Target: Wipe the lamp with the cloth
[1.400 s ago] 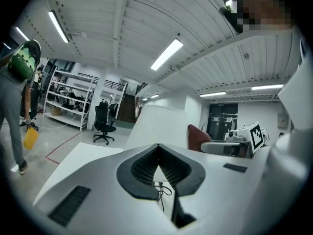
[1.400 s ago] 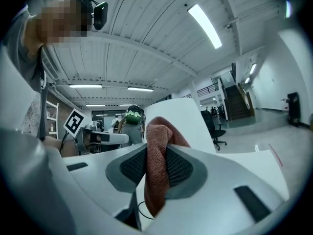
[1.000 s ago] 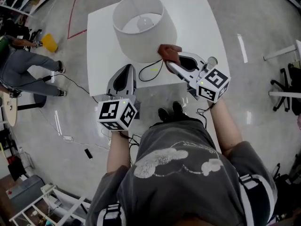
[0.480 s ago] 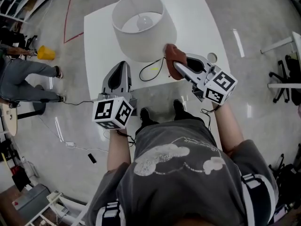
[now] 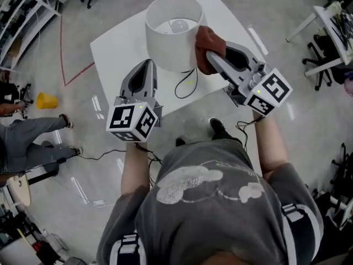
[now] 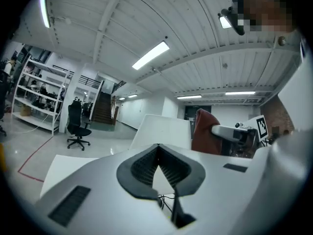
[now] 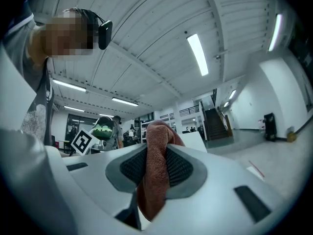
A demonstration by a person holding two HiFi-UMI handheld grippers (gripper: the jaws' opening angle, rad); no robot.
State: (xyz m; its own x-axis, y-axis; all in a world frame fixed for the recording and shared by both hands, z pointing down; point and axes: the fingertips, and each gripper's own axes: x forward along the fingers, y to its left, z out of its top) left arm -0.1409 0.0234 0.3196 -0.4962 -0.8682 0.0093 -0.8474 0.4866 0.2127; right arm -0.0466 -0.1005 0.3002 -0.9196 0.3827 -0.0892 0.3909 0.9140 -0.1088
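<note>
Clamping the rust-brown cloth (image 5: pixel 207 42), the right gripper (image 5: pixel 210 55) is pressing it on the lampshade (image 5: pixel 172 35) at three o'clock. The left gripper (image 5: pixel 145 69) is idling, jaws together, empty; wiping looks barely begun.

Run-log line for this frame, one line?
right gripper: shut on brown cloth | cloth against side of lamp shade | left gripper: shut, empty, beside lamp | lamp upright on white table

Glossy grey floor (image 5: pixel 298 120), white table (image 5: pixel 118 48), ceiling strip-lights (image 6: pixel 150 55).
</note>
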